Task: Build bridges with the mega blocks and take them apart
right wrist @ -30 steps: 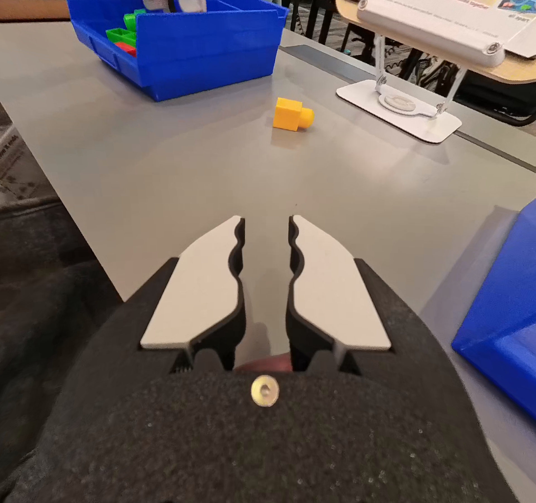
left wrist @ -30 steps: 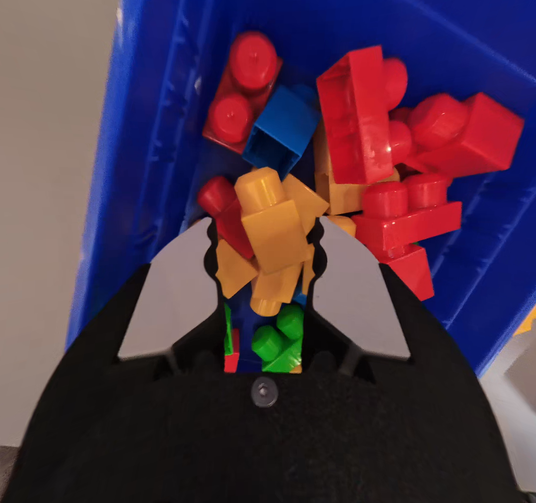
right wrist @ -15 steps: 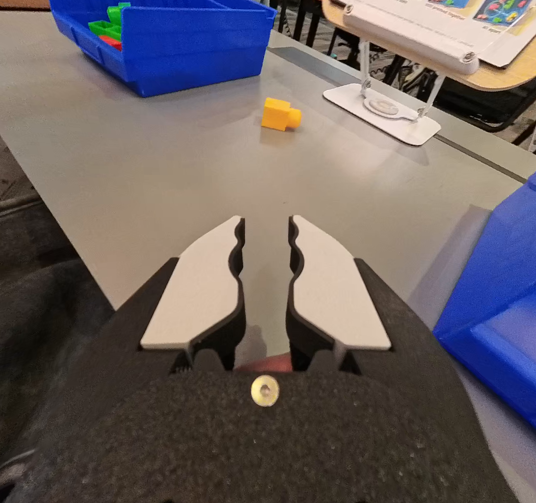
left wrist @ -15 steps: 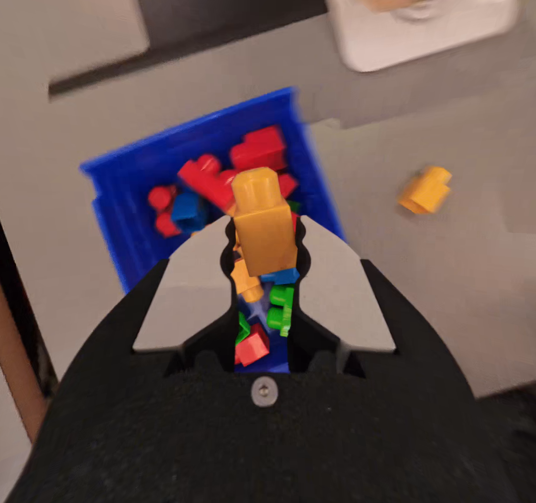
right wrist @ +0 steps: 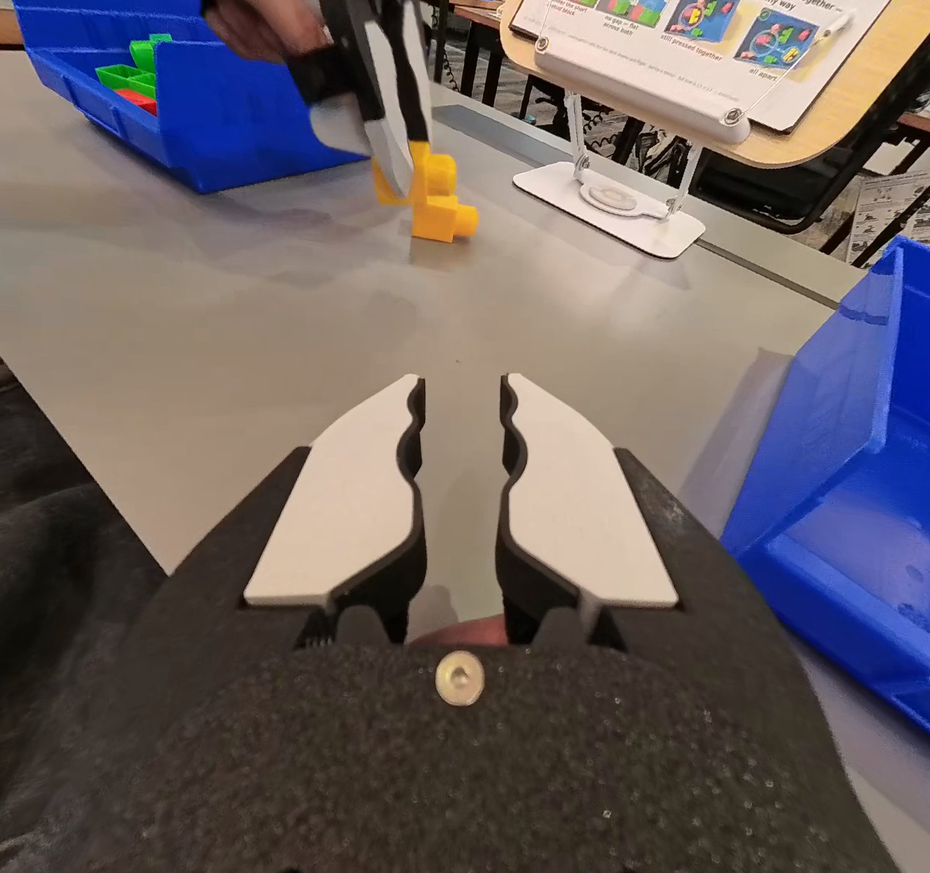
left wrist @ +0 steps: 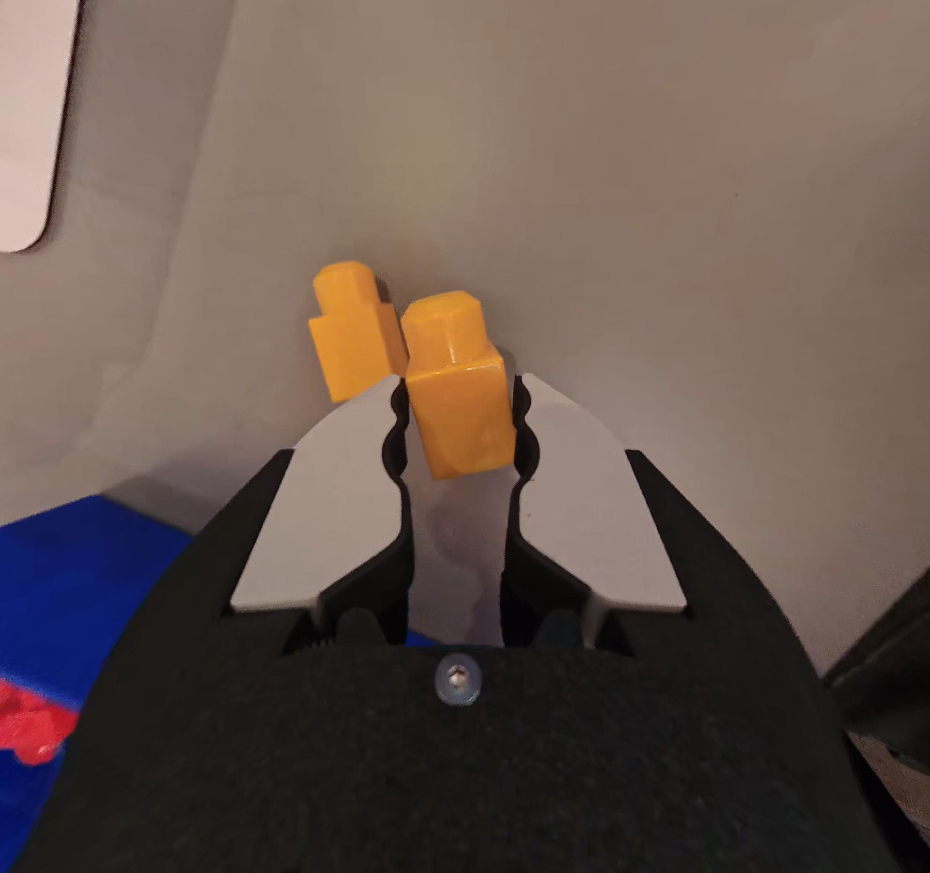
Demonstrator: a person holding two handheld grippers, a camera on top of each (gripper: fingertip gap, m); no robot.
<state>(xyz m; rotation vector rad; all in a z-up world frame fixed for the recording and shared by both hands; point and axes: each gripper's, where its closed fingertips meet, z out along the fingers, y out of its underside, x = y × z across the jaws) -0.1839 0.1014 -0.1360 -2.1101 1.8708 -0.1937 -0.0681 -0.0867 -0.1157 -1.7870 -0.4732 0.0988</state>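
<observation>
— while a yellow block (left wrist: pixel 460 418) is clamped between the narrowed left tongs (left wrist: pixel 458 386), what is touched?

— a second yellow block (left wrist: pixel 352 341), lying on the grey tabletop (left wrist: pixel 654 195), is met at its side.

— and the right tongs (right wrist: pixel 462 383)?

— parted and empty, held low over the near tabletop edge.

— what is crowded around?

— a blue bin (right wrist: pixel 211 109) behind the blocks, a white stand base (right wrist: pixel 611 207) nearby, another blue bin (right wrist: pixel 850 471) at right; open tabletop is left between.
</observation>
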